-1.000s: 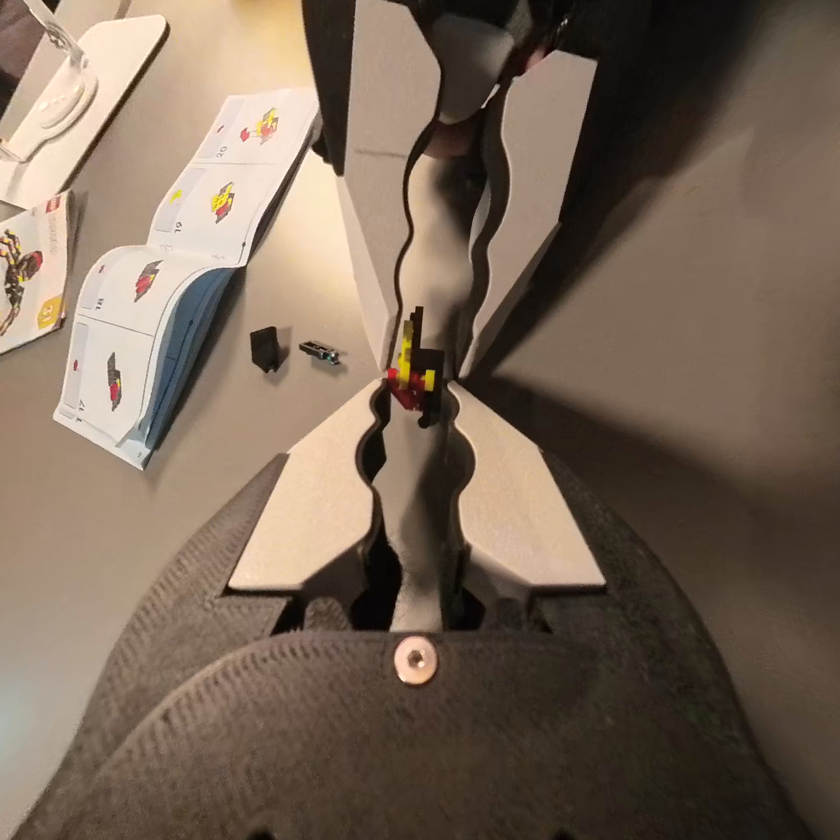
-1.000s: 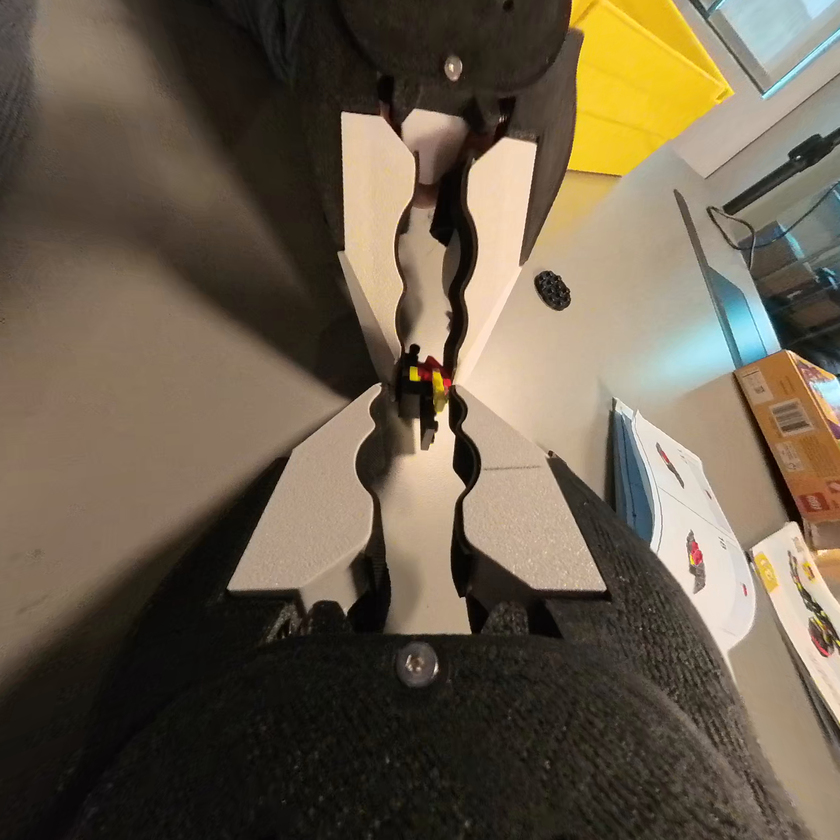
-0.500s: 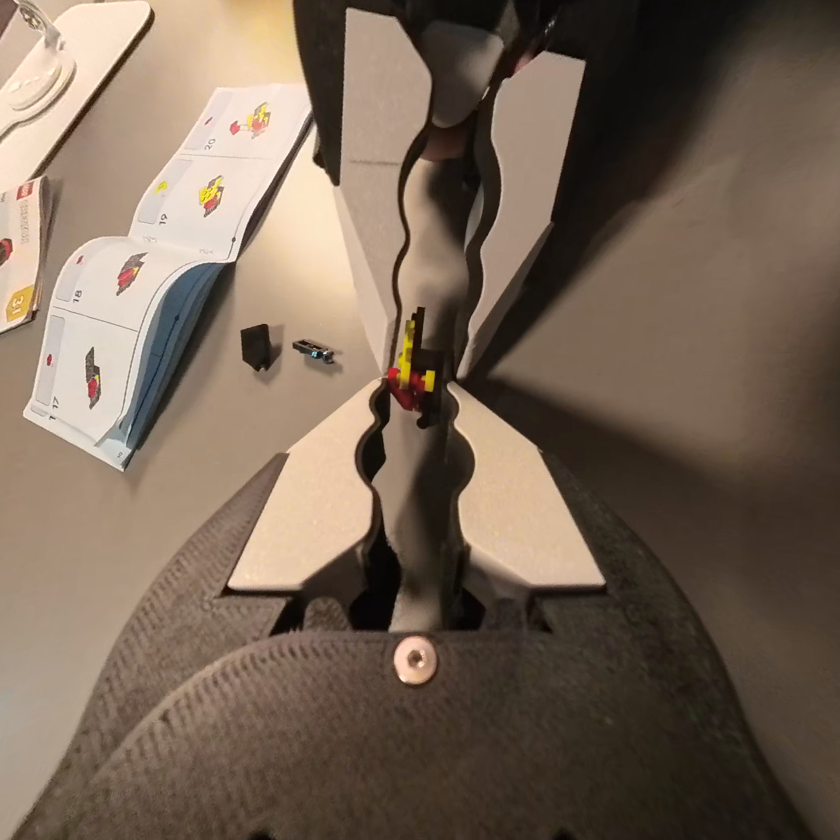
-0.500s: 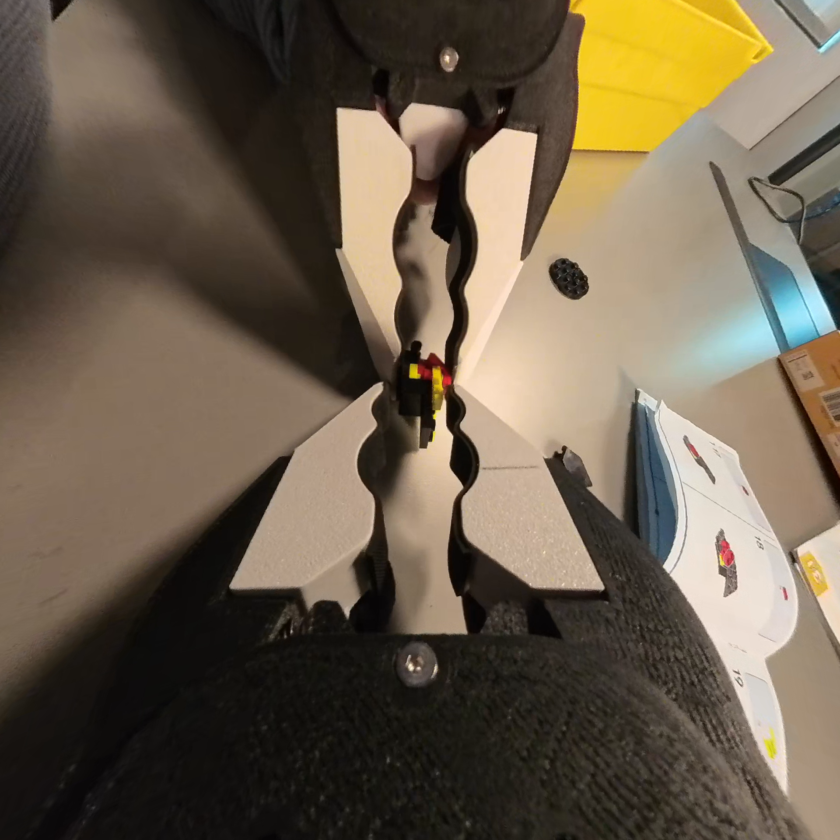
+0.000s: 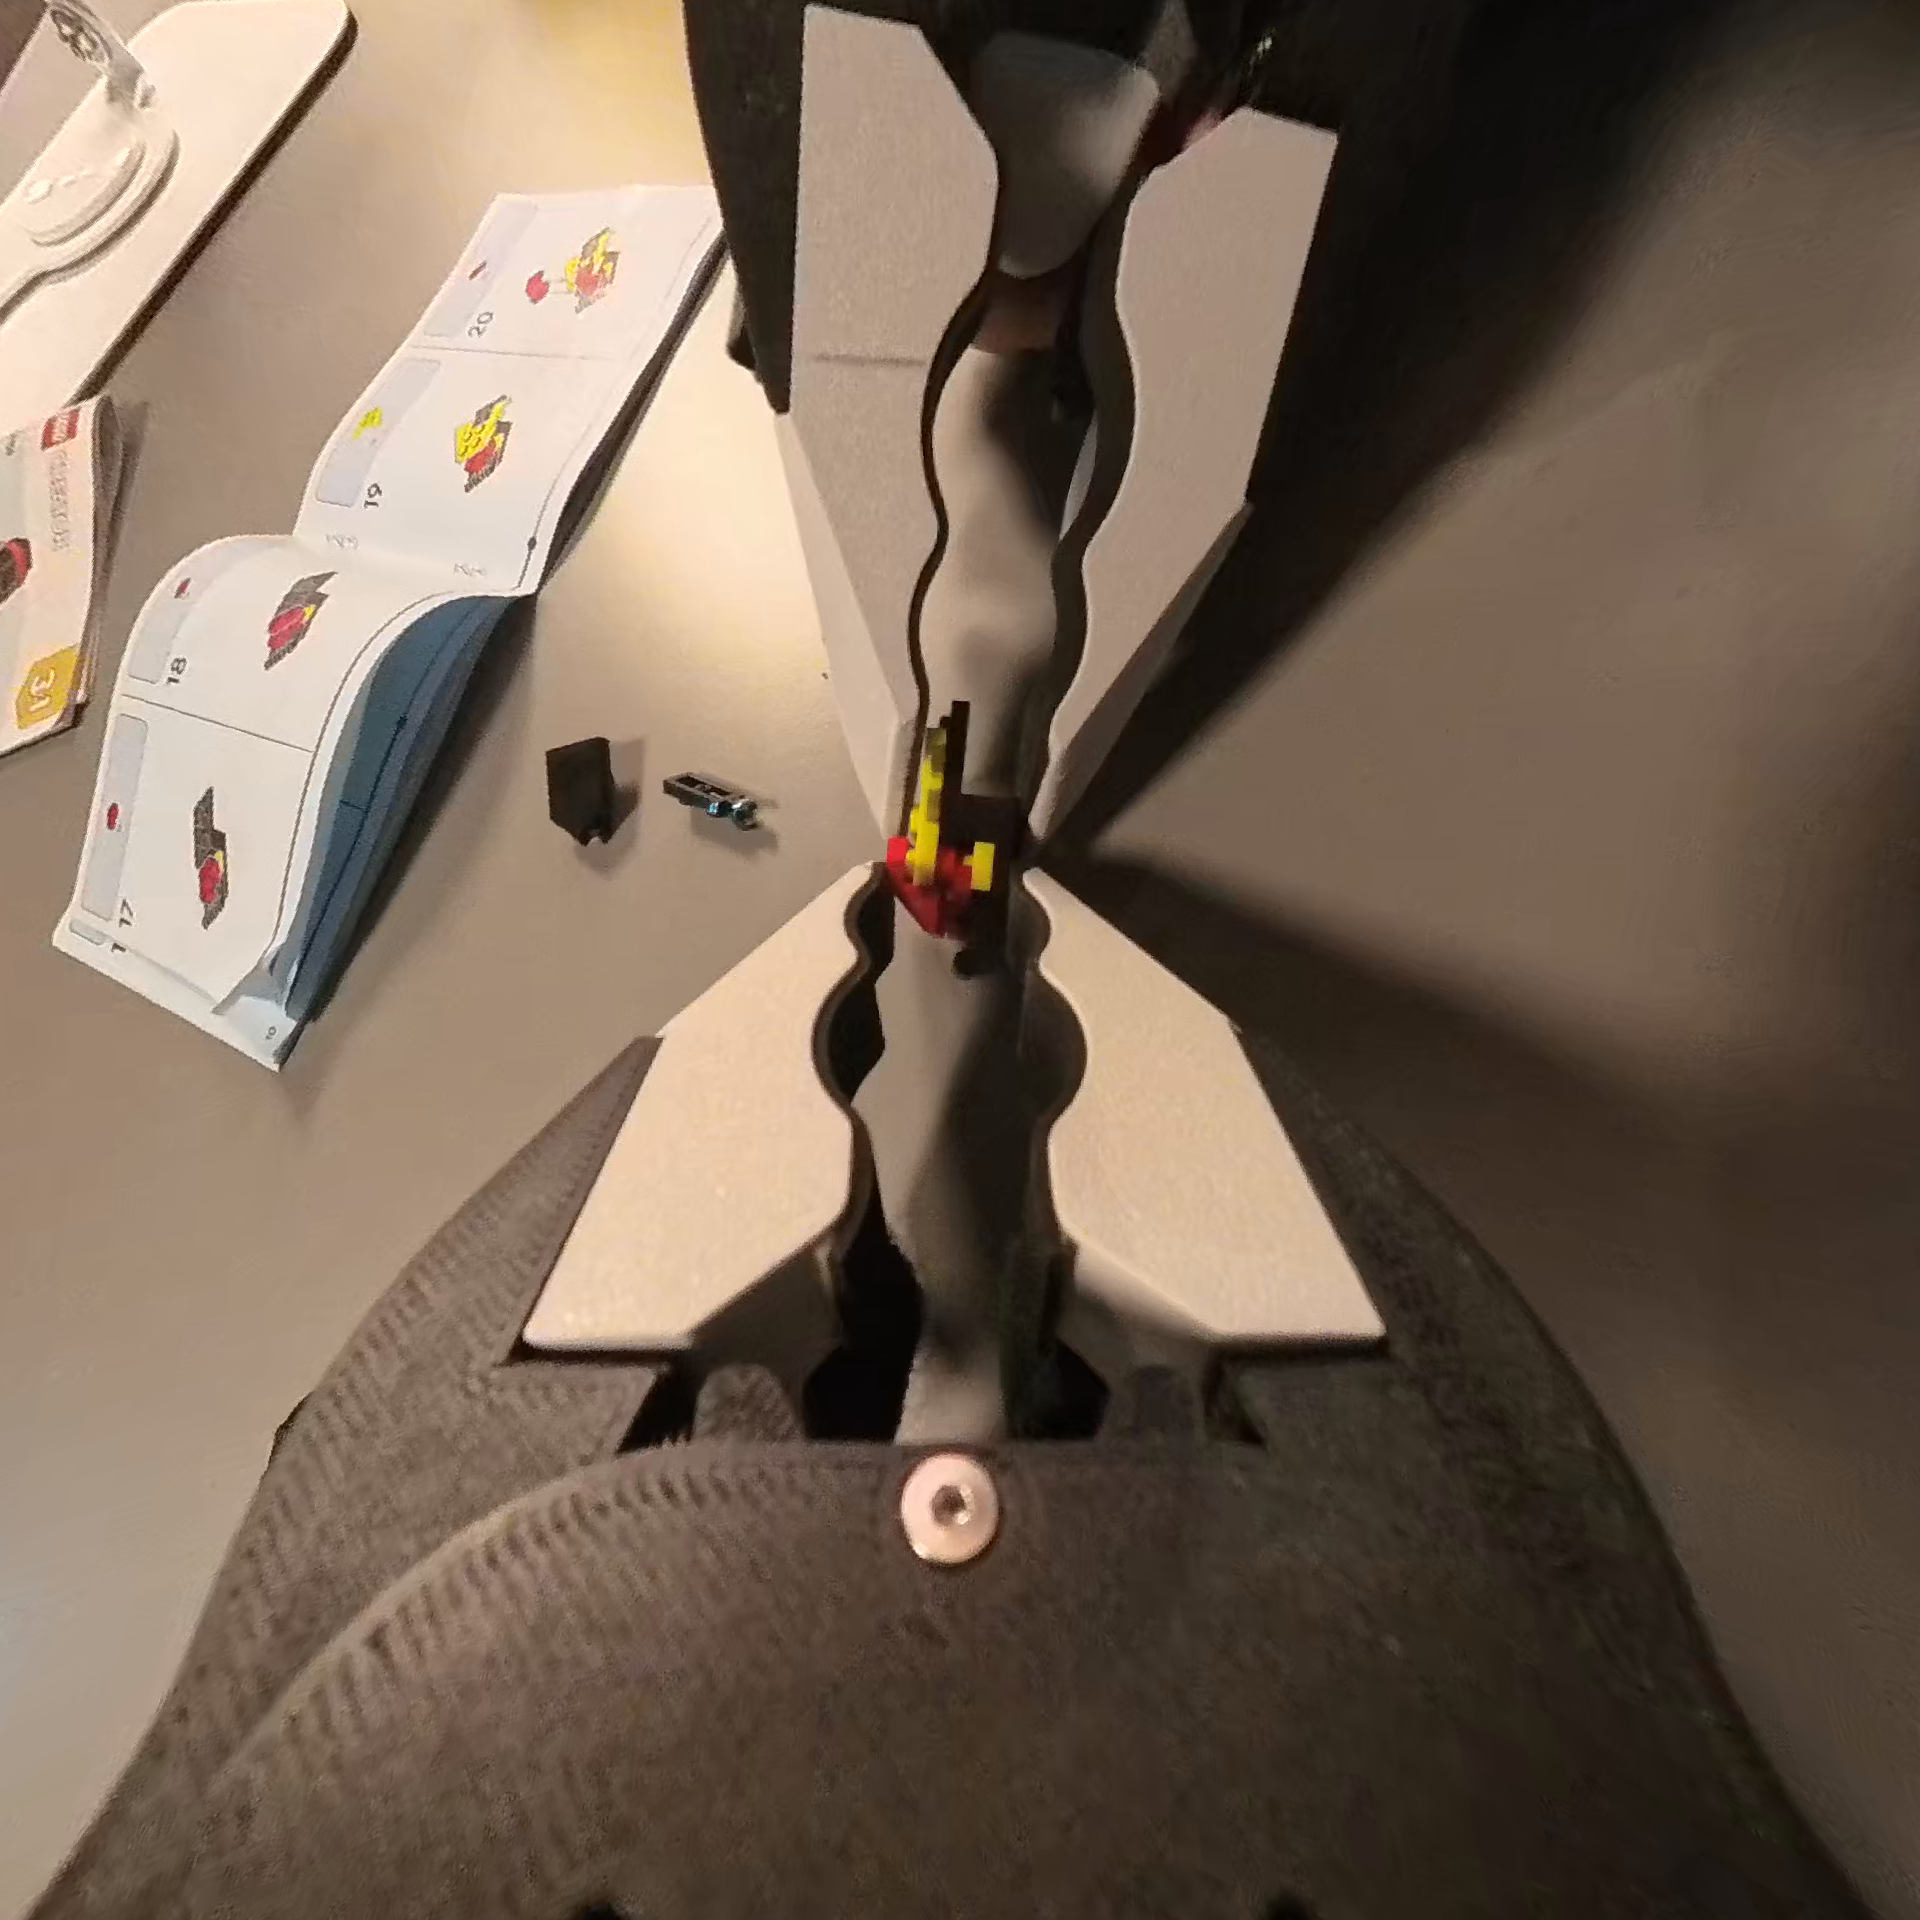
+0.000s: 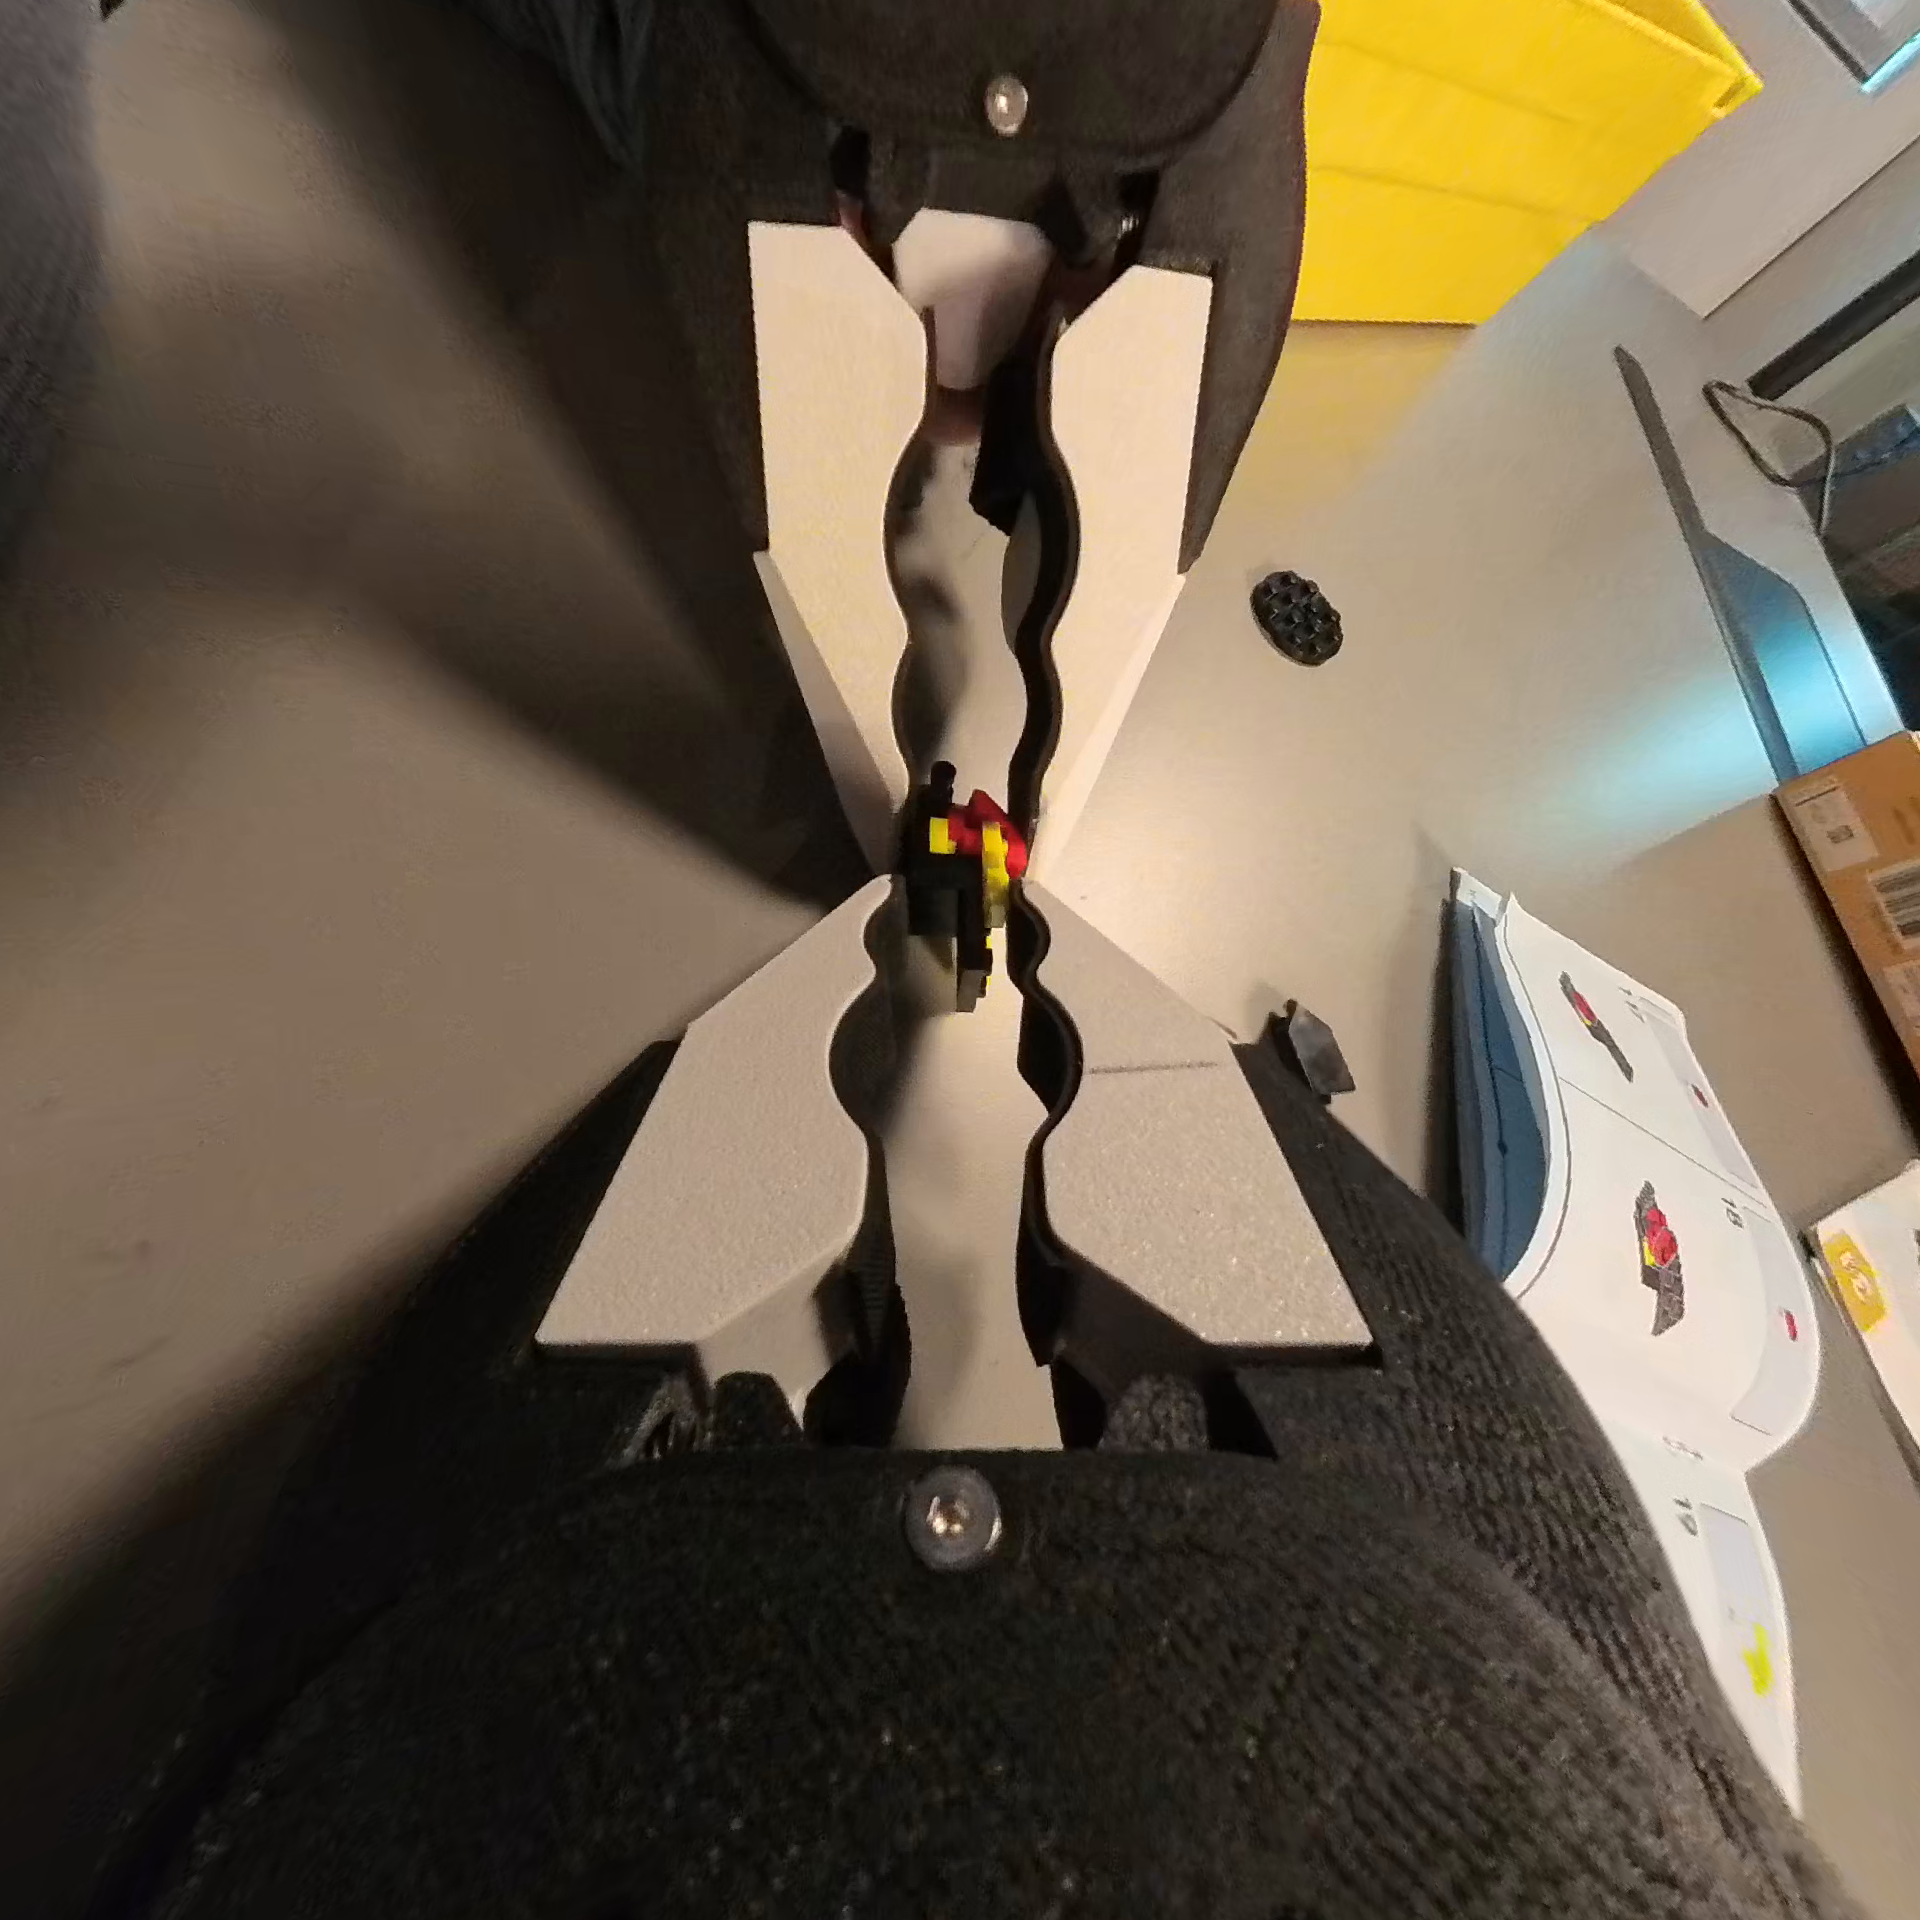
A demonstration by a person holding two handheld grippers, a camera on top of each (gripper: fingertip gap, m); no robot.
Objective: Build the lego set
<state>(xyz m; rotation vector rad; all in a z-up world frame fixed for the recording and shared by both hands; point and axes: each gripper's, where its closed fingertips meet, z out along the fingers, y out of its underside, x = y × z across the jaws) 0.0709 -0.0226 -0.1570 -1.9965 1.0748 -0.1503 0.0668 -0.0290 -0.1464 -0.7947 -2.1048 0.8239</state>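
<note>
Two hand-held grippers meet tip to tip above the grey table [image 5: 1558, 935]. The left gripper [image 5: 951, 894] and the right gripper [image 6: 961, 914] are each clamped on the same small black, red and yellow lego assembly [image 5: 951, 847], held in the air between them. Beside the assembly, toward the open instruction booklet [image 5: 312, 644], lie a loose black piece [image 5: 582, 784] and a small dark piece with a blue tip [image 5: 717, 802]; a round black studded piece [image 6: 1296, 618] lies farther off. The step in hand appears to be pressing sub-parts together. Next, one gripper would likely release and fetch a loose piece while the other keeps the assembly steady.
</note>
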